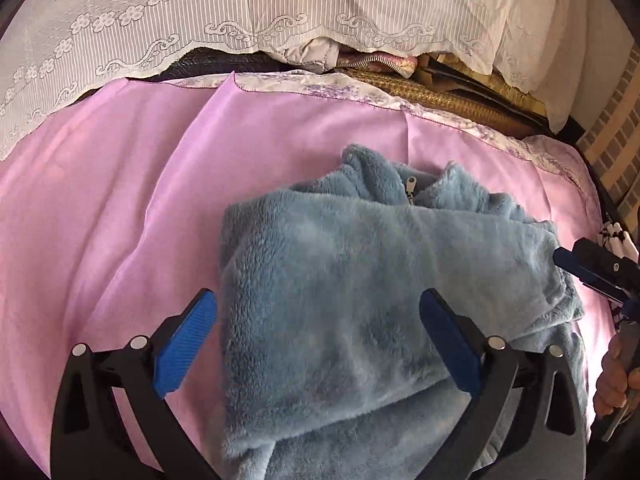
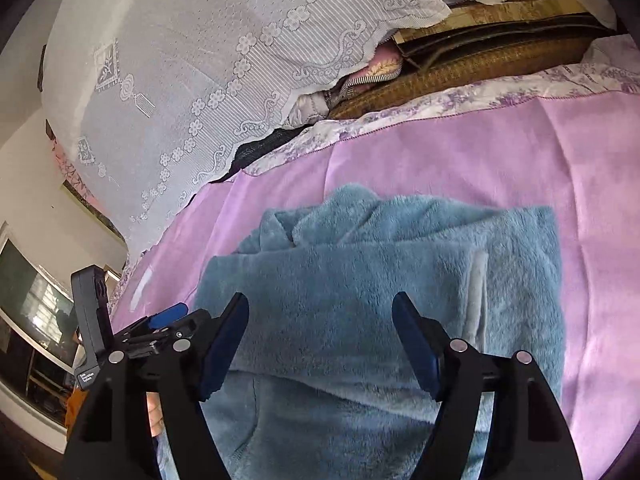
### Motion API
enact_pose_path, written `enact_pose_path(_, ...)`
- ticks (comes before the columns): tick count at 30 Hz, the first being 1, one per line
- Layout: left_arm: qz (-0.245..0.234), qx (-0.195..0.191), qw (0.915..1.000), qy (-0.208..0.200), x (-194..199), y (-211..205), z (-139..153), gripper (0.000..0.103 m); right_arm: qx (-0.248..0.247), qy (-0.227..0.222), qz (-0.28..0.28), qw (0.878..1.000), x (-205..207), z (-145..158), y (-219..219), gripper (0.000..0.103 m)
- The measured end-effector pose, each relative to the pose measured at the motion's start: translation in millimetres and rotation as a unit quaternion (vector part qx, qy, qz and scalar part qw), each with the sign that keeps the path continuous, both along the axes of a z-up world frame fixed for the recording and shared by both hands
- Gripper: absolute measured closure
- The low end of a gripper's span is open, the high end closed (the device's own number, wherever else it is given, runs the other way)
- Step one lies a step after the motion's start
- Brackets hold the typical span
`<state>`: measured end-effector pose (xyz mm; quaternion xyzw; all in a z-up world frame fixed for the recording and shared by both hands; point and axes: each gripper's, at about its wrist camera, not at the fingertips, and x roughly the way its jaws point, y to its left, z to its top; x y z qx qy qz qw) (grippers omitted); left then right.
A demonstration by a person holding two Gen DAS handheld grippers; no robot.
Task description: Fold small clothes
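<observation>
Two grippers of mine, each with black arms and ribbed blue pads, hang over the fluffy blue fleece jacket point(image 1: 360, 280) with a small metal zipper point(image 1: 410, 188) at its collar. My left gripper point(image 1: 318, 340) and my right gripper point(image 2: 320, 344) both stand wide apart, holding nothing. The jacket lies folded in a thick rectangle on the smooth pink bed sheet point(image 1: 120, 200), below a white lace curtain point(image 1: 160, 20).

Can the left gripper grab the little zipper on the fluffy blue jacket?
Probably yes. The left gripper is open above the jacket, and the zipper lies uncovered at the collar straight ahead. Nothing is in between, though it is small and sunk in fluff.
</observation>
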<state>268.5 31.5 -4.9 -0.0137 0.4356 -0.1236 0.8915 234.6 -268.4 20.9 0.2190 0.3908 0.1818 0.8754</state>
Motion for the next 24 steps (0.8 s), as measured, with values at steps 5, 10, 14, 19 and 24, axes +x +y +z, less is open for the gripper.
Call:
enact_pose_path(5,0.022,0.022,0.9991,0.029,32.4,-5.7,-26.0,0.004,0.020,0.040,-0.006,0.999,43.3,-32.4,0.3,0.028)
enact_pose_path(10,0.058,-0.008,0.9974,0.043,33.1,21.3,-42.1,0.004,0.011,0.014,-0.001,1.000,39.6,-34.5,0.6,0.028)
enact_pose_path(14,0.083,-0.016,0.9956,0.042,27.2,42.6,-42.7,0.004,0.026,-0.018,-0.014,0.999,18.8,-8.6,-9.8,0.028)
enact_pose_path(19,0.097,-0.030,0.9946,0.023,2.9,64.9,-29.4,0.004,0.037,0.003,-0.006,0.999,2.7,-6.2,-25.8,0.028)
enact_pose_path(24,0.091,0.005,0.9951,0.041,1.4,64.7,-42.8,0.004,-0.009,0.027,-0.013,1.000,9.6,-36.3,-22.5,0.028)
